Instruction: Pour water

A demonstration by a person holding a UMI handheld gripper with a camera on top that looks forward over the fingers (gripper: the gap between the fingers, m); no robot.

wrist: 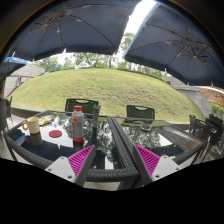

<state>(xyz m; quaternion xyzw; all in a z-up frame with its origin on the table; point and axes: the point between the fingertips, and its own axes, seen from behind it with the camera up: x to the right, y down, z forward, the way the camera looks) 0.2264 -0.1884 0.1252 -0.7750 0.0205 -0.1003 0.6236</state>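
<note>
On a glass patio table (120,150) under dark umbrellas (70,25), the gripper (115,160) hovers with fingers apart and empty; a red-capped bottle (77,125) stands ahead and to their left, a cup (33,125) and red coaster (55,133) farther left. An off-centre grab could likely topple the bottle; chairs (82,105) and lawn (105,85) lie beyond, nothing blocking

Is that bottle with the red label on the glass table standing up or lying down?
Upright. The bottle stands on its base on the glass table, cap uppermost, ahead of the open gripper and left of its fingers.
</note>
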